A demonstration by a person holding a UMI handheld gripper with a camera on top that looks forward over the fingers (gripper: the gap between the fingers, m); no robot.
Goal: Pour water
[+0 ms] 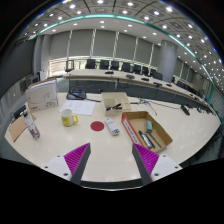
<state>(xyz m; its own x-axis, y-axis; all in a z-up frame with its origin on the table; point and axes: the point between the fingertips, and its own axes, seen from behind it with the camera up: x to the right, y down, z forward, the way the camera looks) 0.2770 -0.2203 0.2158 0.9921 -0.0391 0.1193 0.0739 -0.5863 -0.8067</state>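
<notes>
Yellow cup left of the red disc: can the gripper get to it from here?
Probably yes. The gripper is open, holds nothing, and bare table lies ahead of its fingers. The yellow cup stands apart from the red disc, beyond and left of the fingers; it would need to swing left.

box (147, 130) contents: too small to tell | sign (42, 96) text: unreadable

Bare table (100, 150) lies open just ahead of the parted fingers (77, 155). Beyond, a yellow cup (68, 117), red disc (97, 126) and open cardboard box (146, 130) obstruct passage.
</notes>
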